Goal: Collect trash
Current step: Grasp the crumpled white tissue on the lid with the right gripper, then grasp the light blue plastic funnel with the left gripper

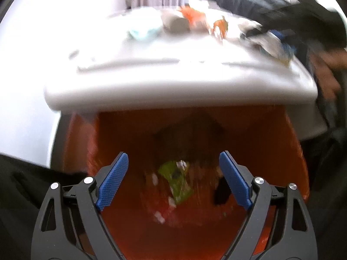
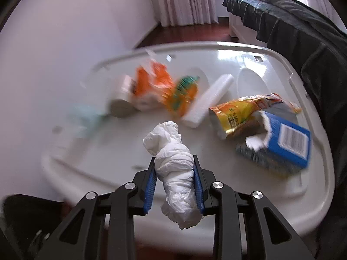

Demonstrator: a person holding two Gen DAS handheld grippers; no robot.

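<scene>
My right gripper [image 2: 174,162] is shut on a crumpled white tissue wad [image 2: 173,162], lifted above the white table [image 2: 227,65]. Trash lies on that table: an orange wrapper [image 2: 151,84], a white foam stick [image 2: 208,99], a yellow snack bag [image 2: 240,110], a blue box [image 2: 286,138] and a pale roll [image 2: 121,104]. My left gripper [image 1: 173,158] hangs open over an orange bin [image 1: 260,143] below the table edge [image 1: 173,93]. Inside the bin lies a green wrapper [image 1: 175,179] with other scraps. Nothing sits between the left fingers.
A dark cloth [image 2: 303,43] drapes over furniture at the table's far right. A white wall [image 2: 54,43] stands to the left and pale curtains [image 2: 184,0] hang behind. A person's hand [image 1: 325,75] shows at the right in the left wrist view.
</scene>
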